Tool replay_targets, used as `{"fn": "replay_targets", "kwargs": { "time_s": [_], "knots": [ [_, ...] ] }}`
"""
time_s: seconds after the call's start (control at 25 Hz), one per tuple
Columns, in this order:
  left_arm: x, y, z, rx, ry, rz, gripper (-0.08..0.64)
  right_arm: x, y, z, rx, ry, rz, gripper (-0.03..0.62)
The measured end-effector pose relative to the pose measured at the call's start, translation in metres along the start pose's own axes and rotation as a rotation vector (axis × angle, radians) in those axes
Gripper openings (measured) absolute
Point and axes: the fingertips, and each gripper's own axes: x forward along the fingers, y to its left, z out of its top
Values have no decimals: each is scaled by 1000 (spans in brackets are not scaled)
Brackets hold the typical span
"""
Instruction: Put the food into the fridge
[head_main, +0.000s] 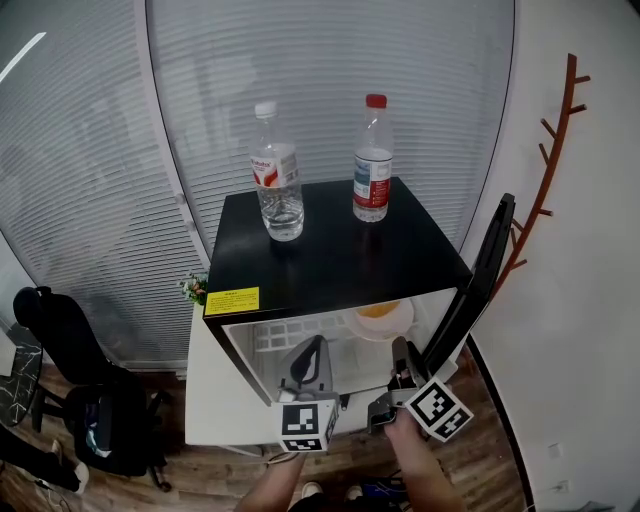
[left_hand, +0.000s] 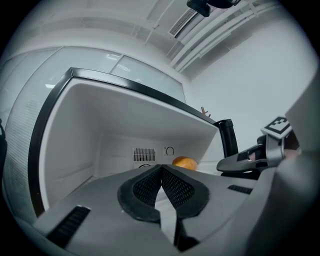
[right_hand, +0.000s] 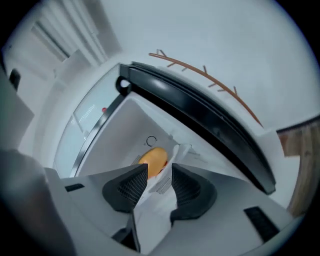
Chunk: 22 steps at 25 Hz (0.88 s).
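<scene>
Your count at this position:
- Grippers: two, the left gripper (head_main: 314, 347) and the right gripper (head_main: 399, 347).
- Fridge (head_main: 330, 255): one, straight ahead of both.
- Bottles: two, above and beyond the grippers. The white-capped bottle (head_main: 277, 175) is past your left gripper, the red-capped bottle (head_main: 372, 165) past your right.
- Orange food item (head_main: 379, 309): one, just beyond the right gripper.
- Yellow label (head_main: 232, 300): one, up-left of the left gripper.
- Wall rack (head_main: 555, 170): one, right of the right gripper.

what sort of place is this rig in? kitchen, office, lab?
Probably an office or lab corner rather than a kitchen, though I can't be sure. A lone mini fridge sits in front of tall window blinds, a branch-shaped coat rack hangs on the wall beside it, and no counters or sink are in view.
</scene>
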Motion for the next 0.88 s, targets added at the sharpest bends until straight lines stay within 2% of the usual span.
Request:
{"fn": "replay_targets", "kwargs": {
  "time_s": [0.28,0.4,0.56,0.68,0.88],
  "knots": [
    [-12,-1,5,12,-8,-3,26,-21,48,11,-597,-99,68,132],
    [-18,-2,5,15,-8,-3,26,-29,64,9,-776,-130,106,113],
    [-21,-3,7,18,-9,-7,26,-30,76,3,-919,-130,146,64],
    [-21,-1,8,22,-13,-7,27,-26,78,-3,-937,-98,145,34],
    [-19,-4,1,12,-2,-18,26,-26,75,-12,-996,-73,137,31]
  ]
}}
